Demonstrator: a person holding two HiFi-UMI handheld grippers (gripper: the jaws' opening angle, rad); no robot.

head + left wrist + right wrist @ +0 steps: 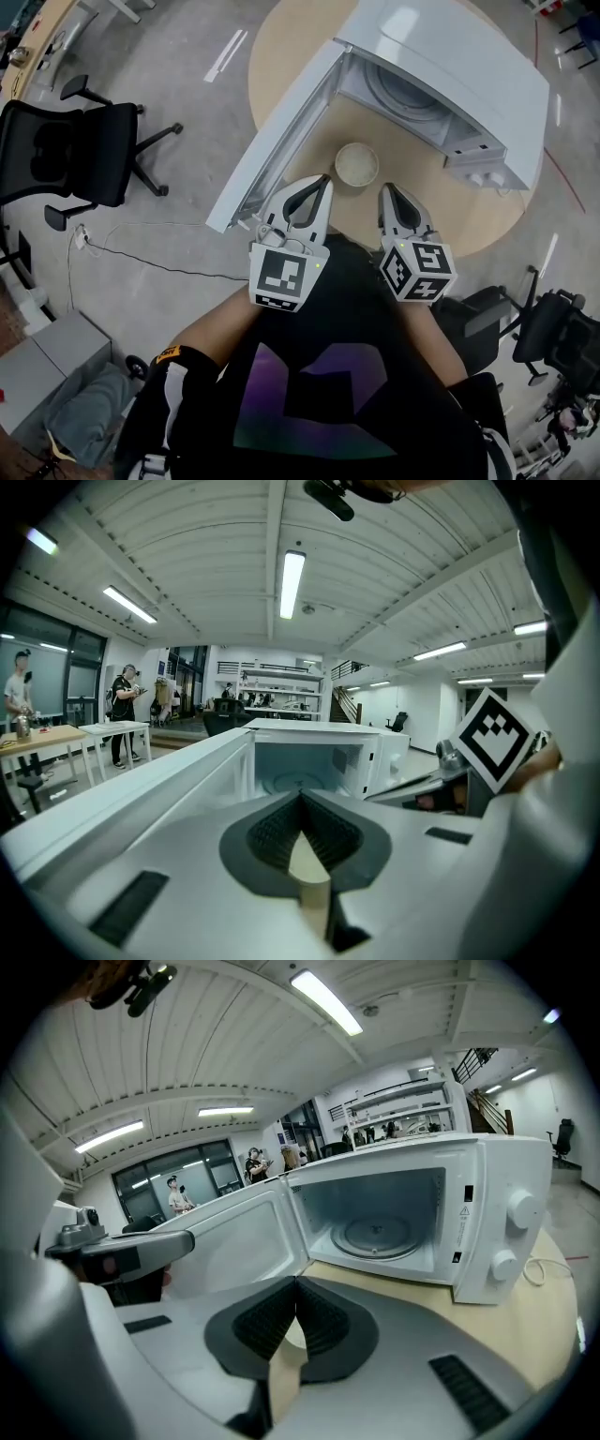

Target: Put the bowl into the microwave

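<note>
On the round table (281,56), in front of the open microwave (469,75): the bowl (357,164) is not yet grasped.

The small pale bowl stands just before the open cavity, a little ahead of the tips of both grippers and between them, and it seems that neither touches it. The left gripper (322,181) and the right gripper (385,190) each have their jaws pressed together with nothing held. I judge that the approach is in hand. Next, one gripper must open, take the rim and lift the bowl to the turntable (405,94).
</note>
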